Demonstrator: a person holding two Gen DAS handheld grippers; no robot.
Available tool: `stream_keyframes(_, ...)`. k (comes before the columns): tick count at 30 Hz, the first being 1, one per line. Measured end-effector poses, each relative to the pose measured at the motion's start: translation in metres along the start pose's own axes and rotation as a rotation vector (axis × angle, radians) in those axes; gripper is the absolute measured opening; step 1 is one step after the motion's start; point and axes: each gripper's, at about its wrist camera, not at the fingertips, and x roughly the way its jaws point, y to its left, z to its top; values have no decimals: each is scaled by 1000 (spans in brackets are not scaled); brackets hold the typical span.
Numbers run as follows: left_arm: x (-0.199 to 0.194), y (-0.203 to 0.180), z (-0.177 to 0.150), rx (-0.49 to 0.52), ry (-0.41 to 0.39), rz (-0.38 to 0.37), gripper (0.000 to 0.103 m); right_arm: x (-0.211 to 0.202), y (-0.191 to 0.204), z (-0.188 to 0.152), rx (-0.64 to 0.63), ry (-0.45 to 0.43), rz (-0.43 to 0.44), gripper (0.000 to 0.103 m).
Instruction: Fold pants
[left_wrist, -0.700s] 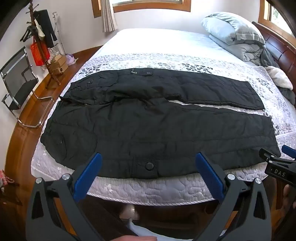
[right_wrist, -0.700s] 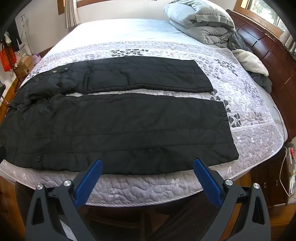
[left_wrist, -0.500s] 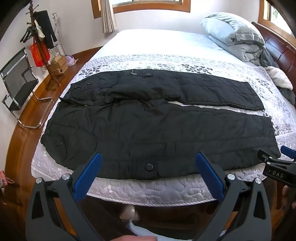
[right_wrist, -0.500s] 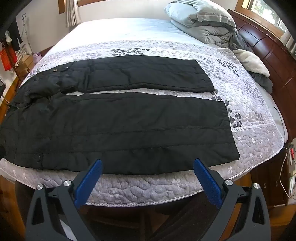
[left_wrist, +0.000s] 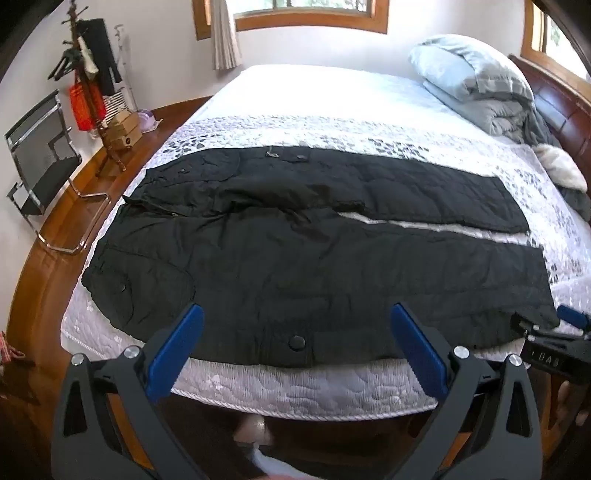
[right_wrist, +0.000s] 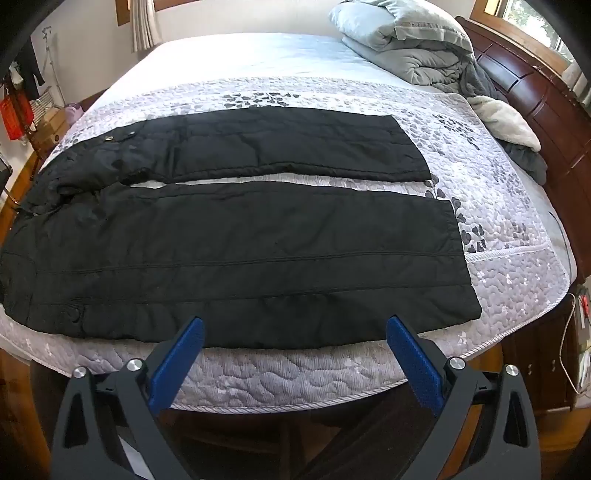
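Black quilted pants (left_wrist: 295, 251) lie spread flat on the bed, waist to the left, both legs running right with a thin gap between them. They also show in the right wrist view (right_wrist: 236, 251). My left gripper (left_wrist: 293, 317) is open and empty, hovering over the near edge by the waist snap button (left_wrist: 296, 342). My right gripper (right_wrist: 293, 326) is open and empty over the near leg's lower edge. The right gripper's tip (left_wrist: 546, 332) shows at the right edge of the left wrist view, near the leg cuff.
The bed has a grey patterned quilt (right_wrist: 480, 177). Folded grey bedding (left_wrist: 476, 81) and a dark wooden headboard (right_wrist: 535, 85) are at the right. A coat rack (left_wrist: 88, 92) and metal chair (left_wrist: 40, 162) stand on the wooden floor at the left.
Both grippers have edged slightly forward toward the pants' near edge. The pants have not moved and both grippers remain open.
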Motion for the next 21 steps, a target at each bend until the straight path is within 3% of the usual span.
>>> stream_keyframes(5,7,11,-3,-28,10,-24,100,3,0,-2,-4,0,0,99)
stream_keyframes(21,9,7,-6,17,25,-3,100,4,-2,-3,-1,4,-2,99)
